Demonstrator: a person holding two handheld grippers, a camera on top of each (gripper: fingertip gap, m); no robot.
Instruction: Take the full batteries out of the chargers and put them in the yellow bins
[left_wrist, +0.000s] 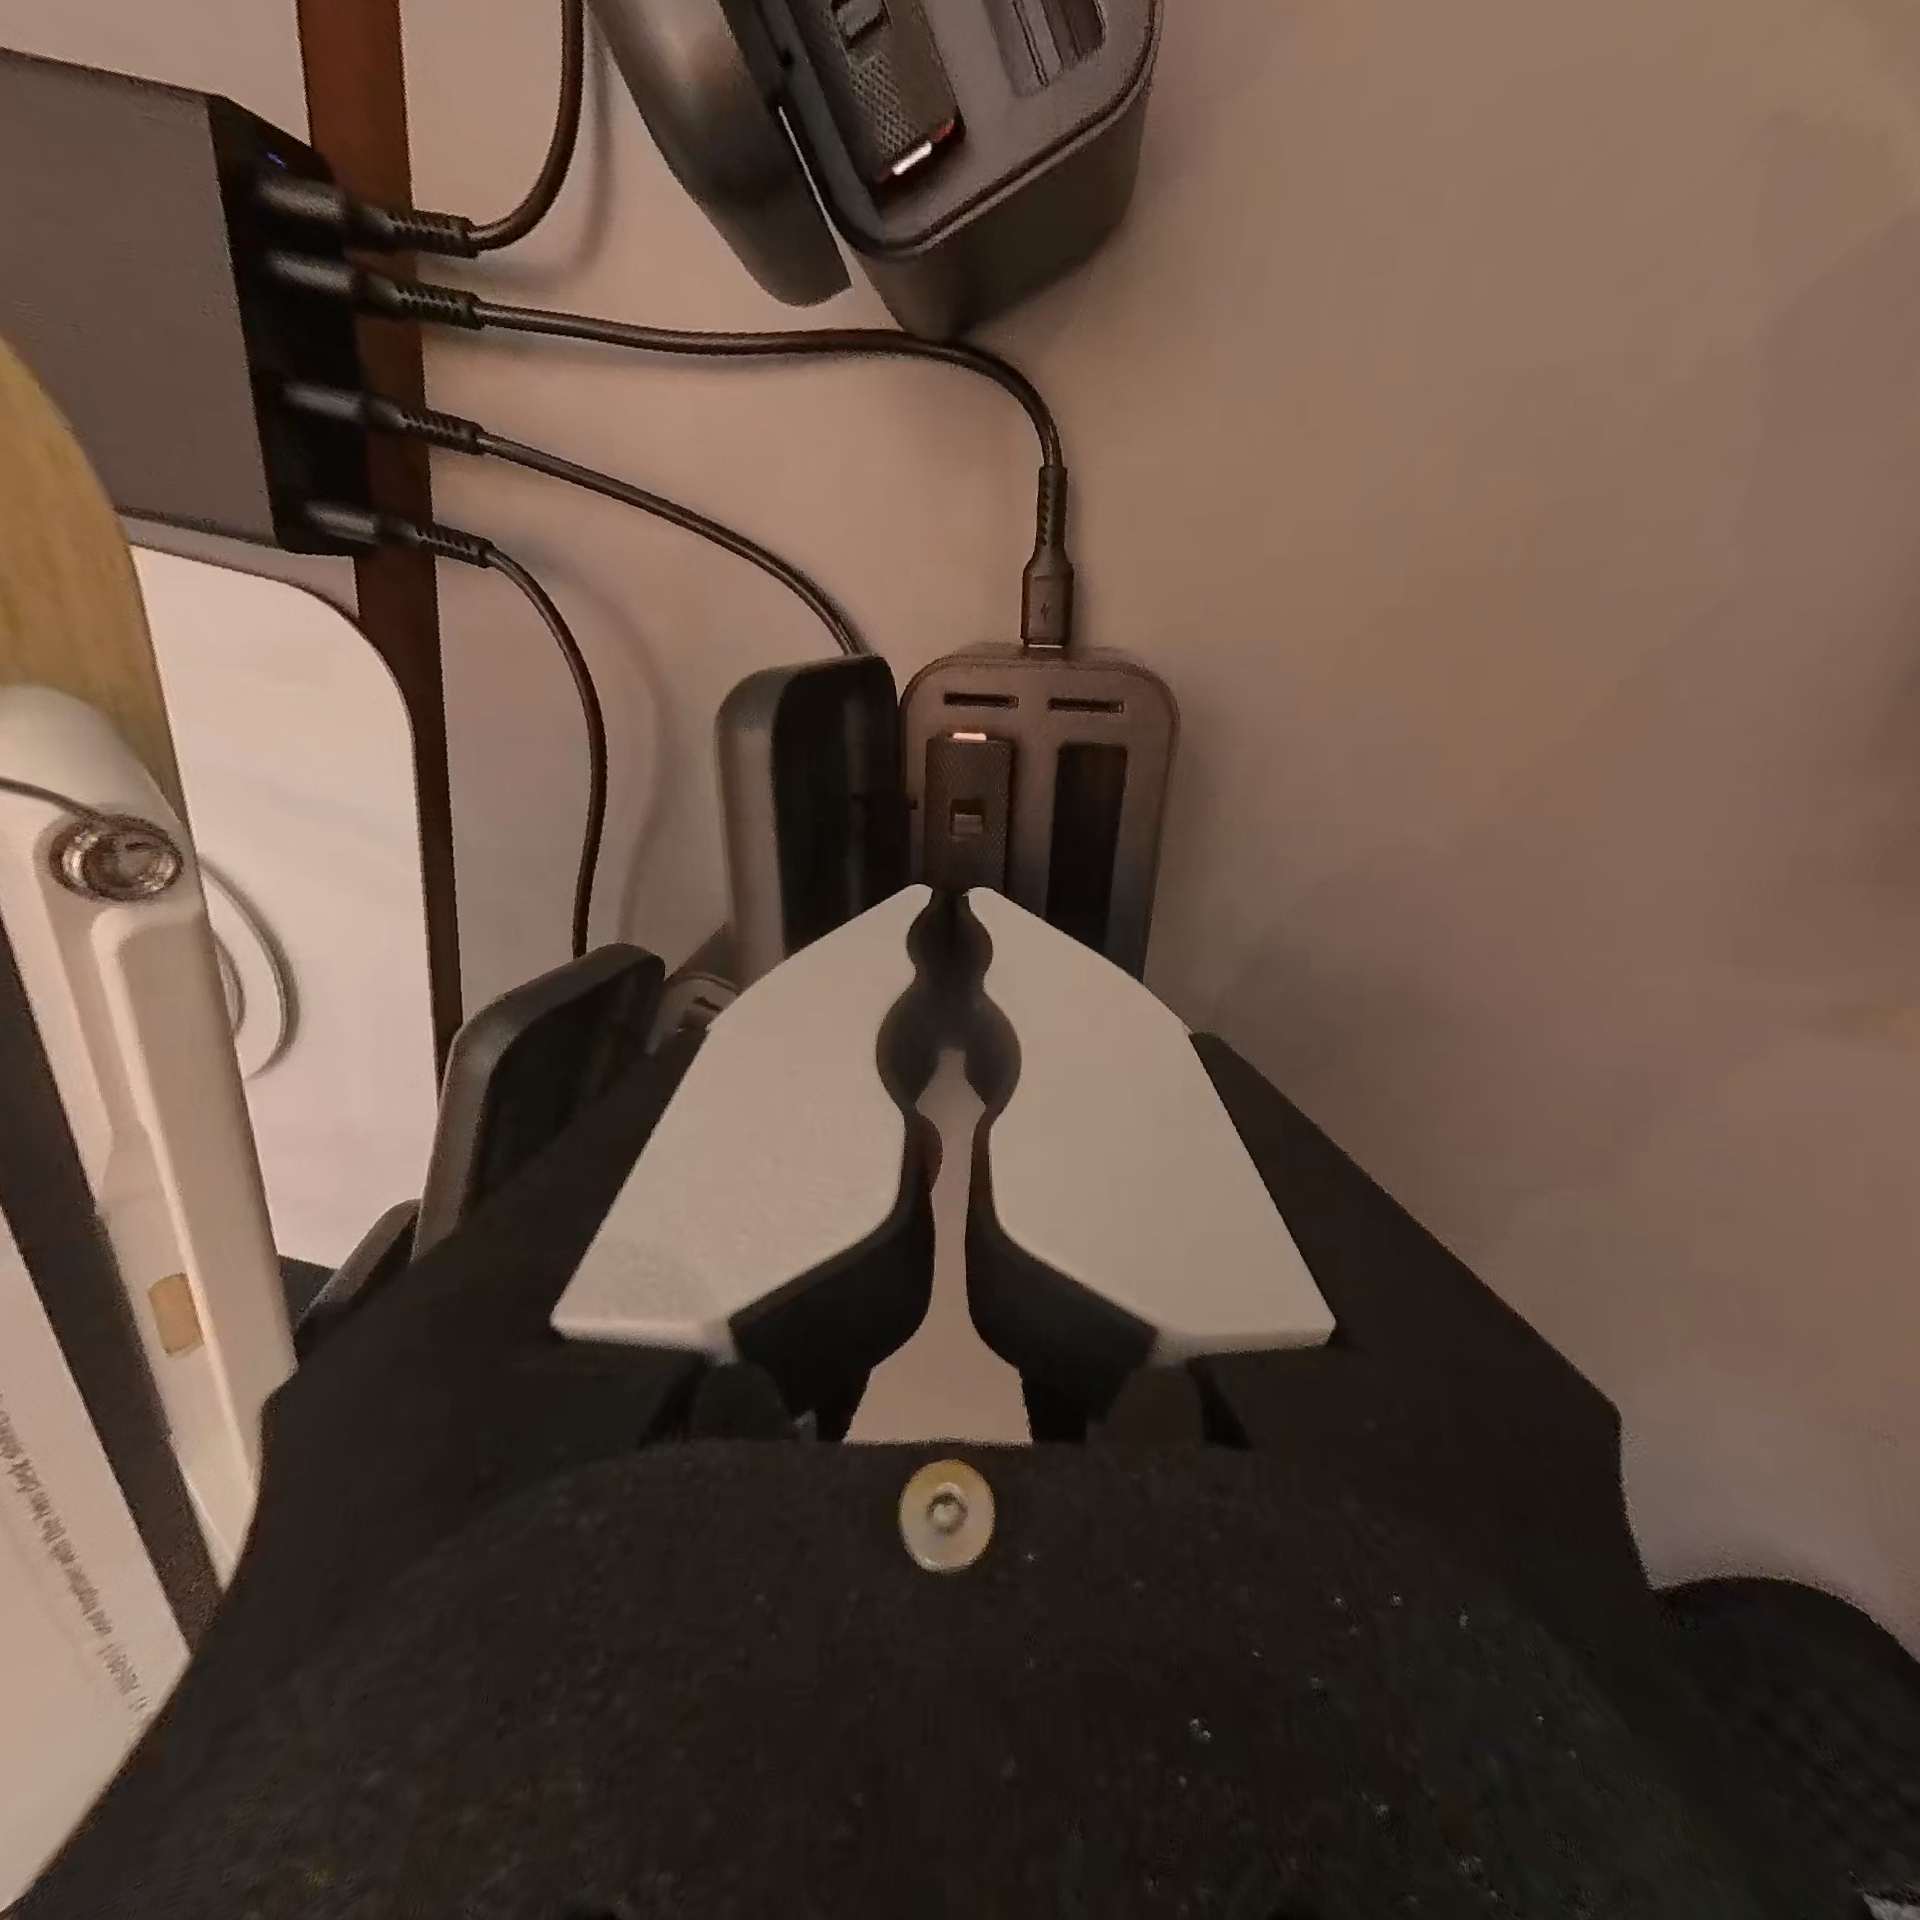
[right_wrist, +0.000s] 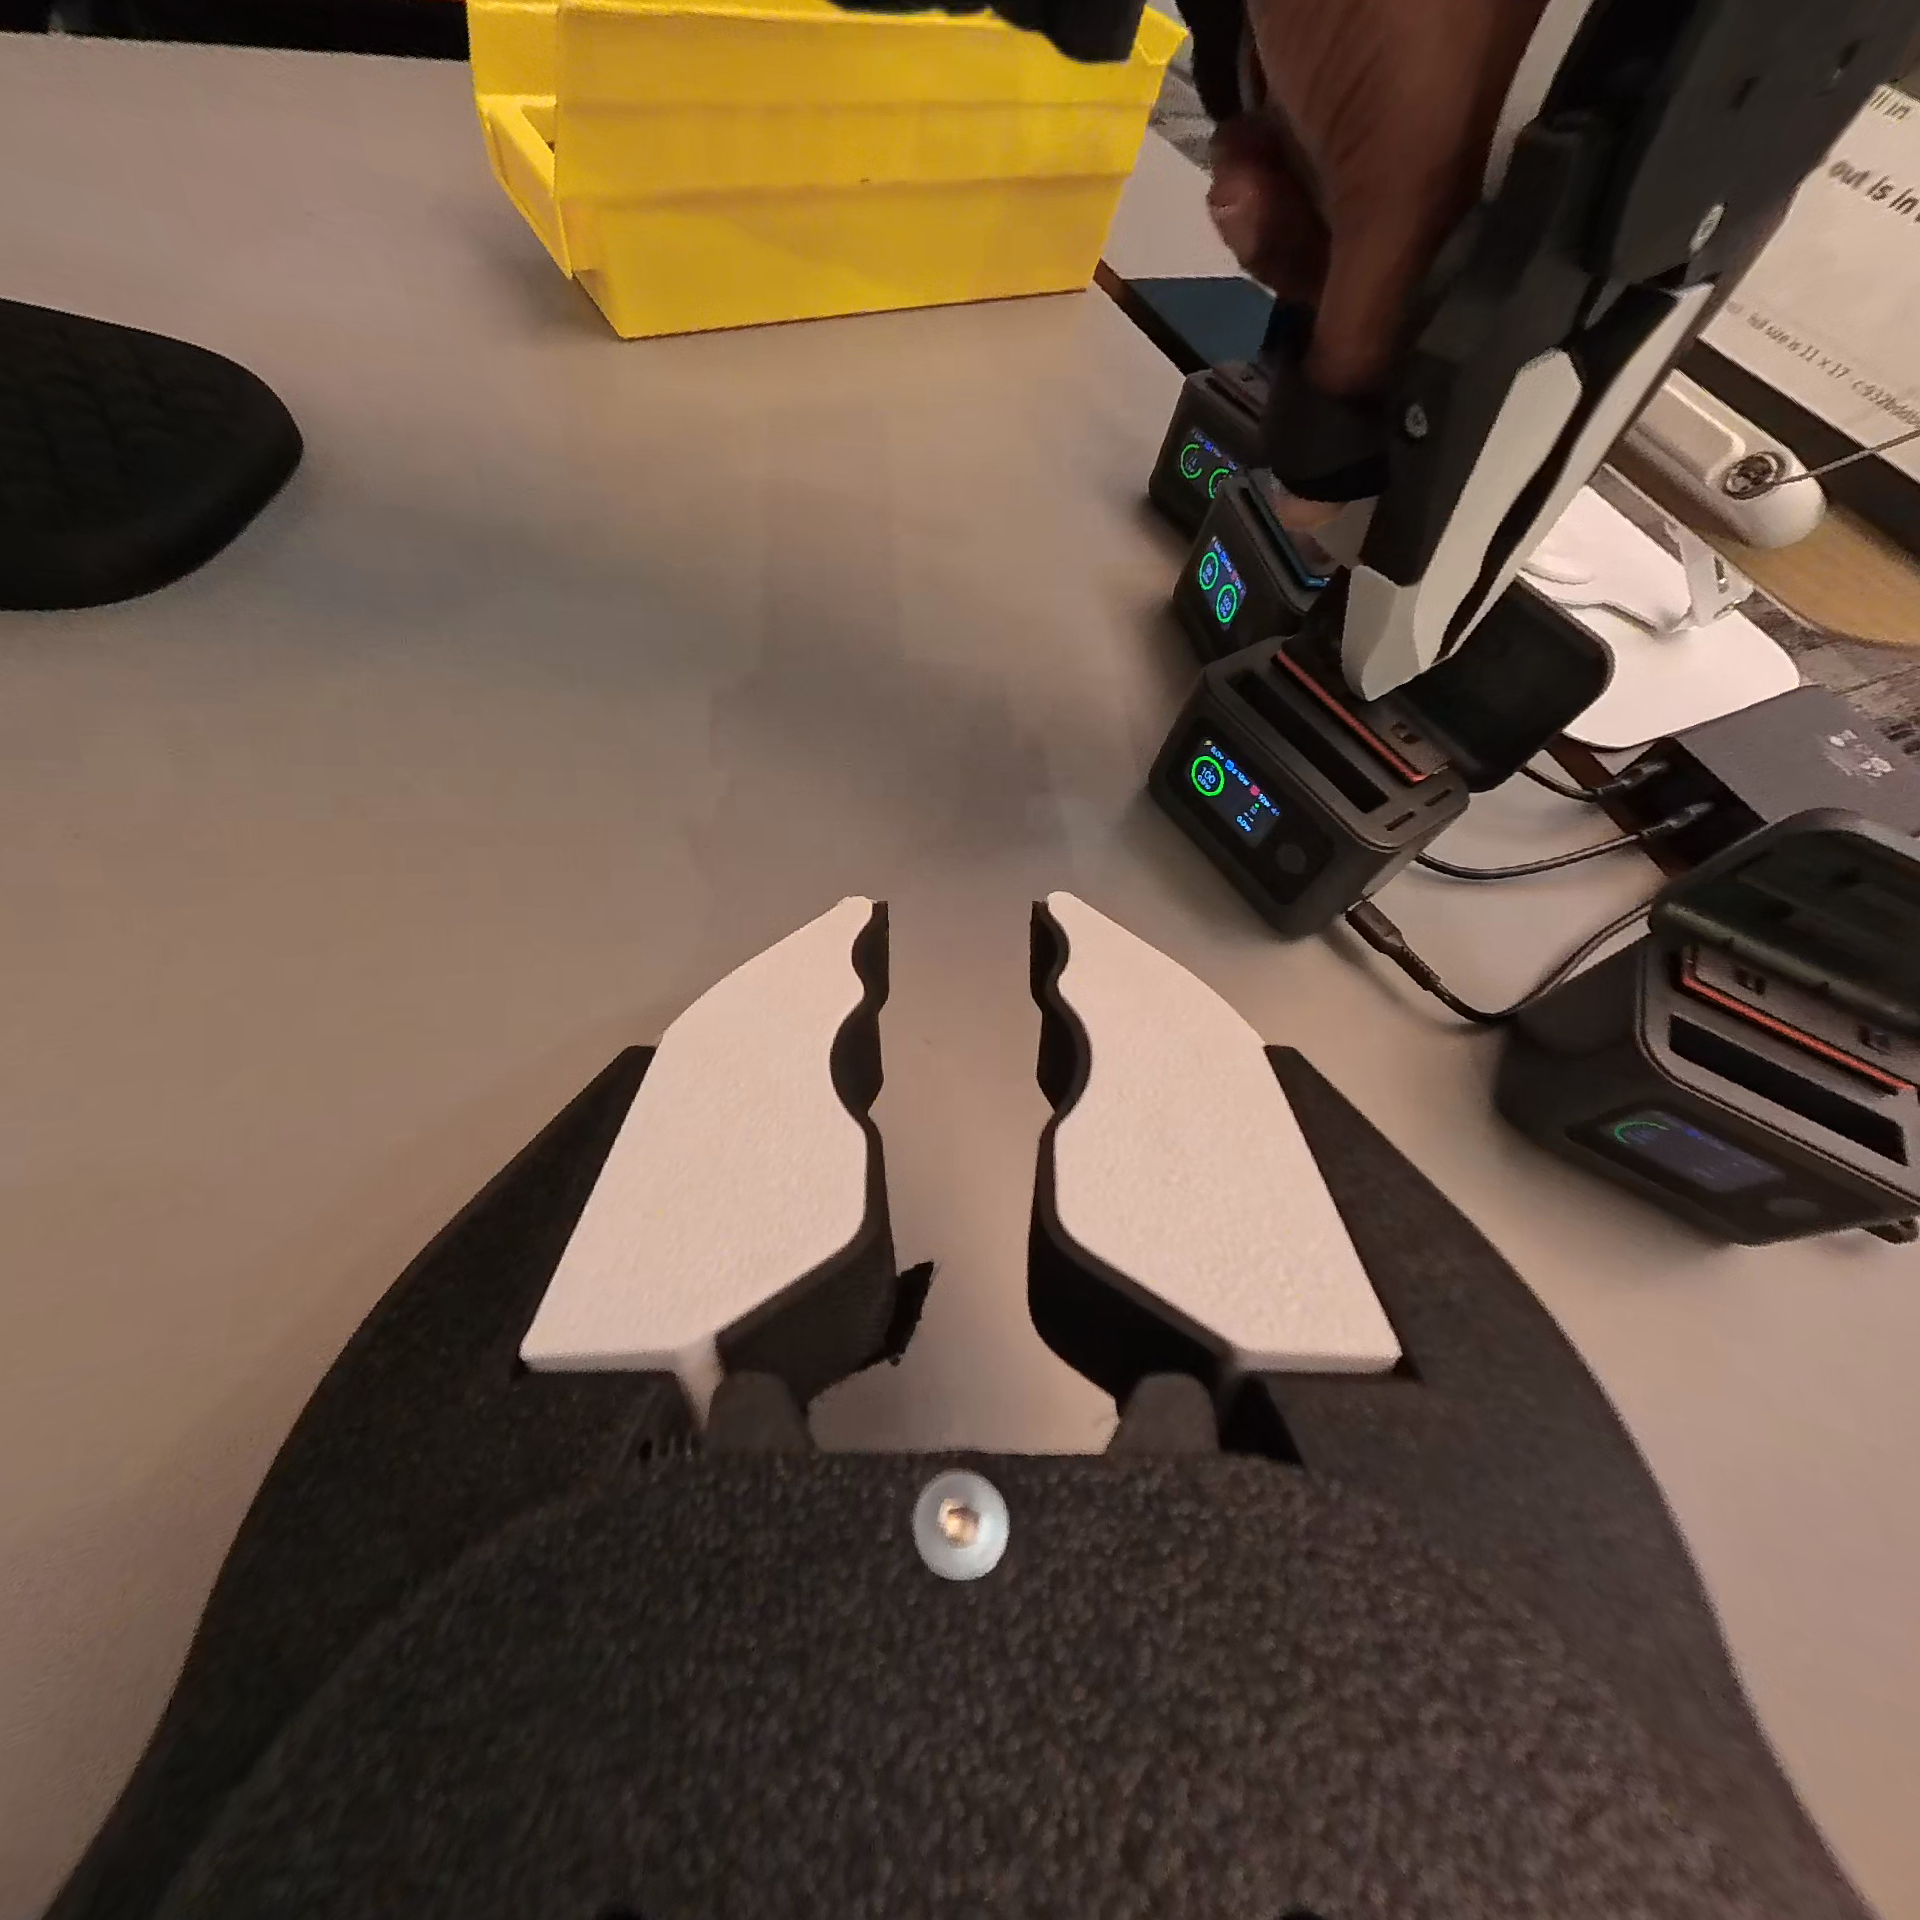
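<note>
In the left wrist view my left gripper (left_wrist: 951, 896) is closed down on the near end of a dark battery (left_wrist: 966, 800). The battery sits in the left slot of a grey charger (left_wrist: 1143, 727) whose right slot is empty. In the right wrist view the left gripper (right_wrist: 1377, 665) stands tip-down on that red-edged battery (right_wrist: 1351, 717) in the charger (right_wrist: 1278, 821) with a lit screen. My right gripper (right_wrist: 958, 914) is open and empty over bare table. The yellow bins (right_wrist: 831, 177) stand at the far side of the table.
Two more chargers (right_wrist: 1226, 582) stand behind the first and another (right_wrist: 1714, 1091) stands nearer on the right, holding a battery. A grey USB hub (left_wrist: 156, 312) feeds them by cables (left_wrist: 727, 338). A black rounded object (right_wrist: 114, 457) lies at left. A hand (right_wrist: 1351, 208) holds the left gripper. Spacing between my two grippers at the tips: around 15 centimetres. From the left gripper's tips to the grey USB hub (left_wrist: 156, 312) is close to 20 centimetres. My right wrist view (right_wrist: 1775, 794) looks at it from another angle.
</note>
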